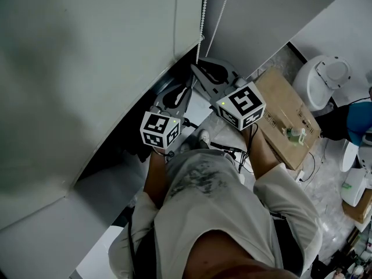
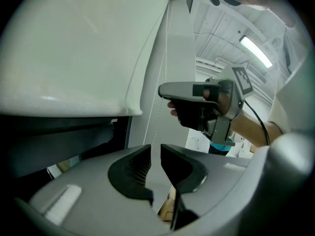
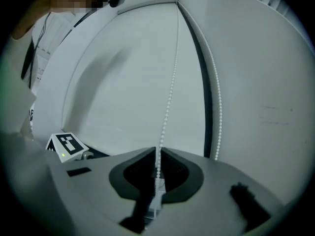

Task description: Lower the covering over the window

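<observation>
The roller blind point(image 1: 87, 68) is hanging at the far left, its pale fabric covering most of the window while a dark strip is showing under its bottom edge. I judge the fabric to be soft and light and not the place to grab. The pull belongs on the bead chain point(image 1: 201, 22), which is dangling just beside the blind's right edge. The left claw point(image 2: 155, 149) is pointing up toward the blind with its jaws standing moderately apart. Nothing is sitting between the pads, and the chain is showing only beyond them. The chain is likely thin, limp and nearly weightless, with small slick beads that give the pads something to catch on. It probably wants a firm pinch low on one strand and a straight downward draw. To the right, the right claw point(image 3: 158, 154) is clamping together on the nearer strand, and the second strand point(image 3: 216, 107) is hanging free just beside it.
</observation>
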### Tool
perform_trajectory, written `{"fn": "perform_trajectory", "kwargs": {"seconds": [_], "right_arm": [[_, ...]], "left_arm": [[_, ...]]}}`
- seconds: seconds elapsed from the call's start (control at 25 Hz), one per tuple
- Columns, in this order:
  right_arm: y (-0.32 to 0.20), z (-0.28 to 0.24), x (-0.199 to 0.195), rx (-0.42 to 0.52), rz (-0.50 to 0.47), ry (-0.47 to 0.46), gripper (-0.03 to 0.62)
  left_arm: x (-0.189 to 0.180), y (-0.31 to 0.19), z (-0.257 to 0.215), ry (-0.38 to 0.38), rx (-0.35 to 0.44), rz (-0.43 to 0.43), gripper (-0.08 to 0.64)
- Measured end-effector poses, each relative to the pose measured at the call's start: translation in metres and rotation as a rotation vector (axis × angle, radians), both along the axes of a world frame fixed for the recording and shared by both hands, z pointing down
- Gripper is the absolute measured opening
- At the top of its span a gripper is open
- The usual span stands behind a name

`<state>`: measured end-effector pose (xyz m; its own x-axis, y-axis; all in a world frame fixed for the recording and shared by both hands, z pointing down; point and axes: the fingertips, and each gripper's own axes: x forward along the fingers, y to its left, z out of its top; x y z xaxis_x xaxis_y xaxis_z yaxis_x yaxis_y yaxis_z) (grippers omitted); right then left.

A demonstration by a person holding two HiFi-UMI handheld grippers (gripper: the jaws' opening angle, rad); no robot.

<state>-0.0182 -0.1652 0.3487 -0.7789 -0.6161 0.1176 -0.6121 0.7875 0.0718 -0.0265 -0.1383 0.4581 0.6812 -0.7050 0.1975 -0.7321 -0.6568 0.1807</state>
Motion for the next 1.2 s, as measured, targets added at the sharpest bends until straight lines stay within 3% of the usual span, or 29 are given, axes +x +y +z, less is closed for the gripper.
{"fn": "perform_trajectory", "kwargs": {"seconds": [0.16,0.48,0.64,0.88,1.2], "right_arm": [[-0.002,0.005,0.013,0.008,0.049,0.034,0.099],[0.009,0.009,0.037,-0.003,0.115,0.019,0.107],[0.027,-0.002,0.037,0.02,0.096,-0.017,0.022],[0.047,-0.009,0.034,0.008,0.065,-0.034,0.017],[0.064,0.016,0.031,-0.057,0.067,-0.06,0.015]], "left_arm": [[0.0,0.002,-0.008,0.01,0.014,0.0,0.084],[-0.01,0.01,-0.043,0.066,0.075,-0.005,0.051],[-0.014,0.017,-0.069,0.089,0.128,0.012,0.005],[-0.017,0.028,-0.105,0.102,0.193,0.041,0.006],[-0.013,0.04,-0.096,0.115,0.187,0.081,0.006]]}}
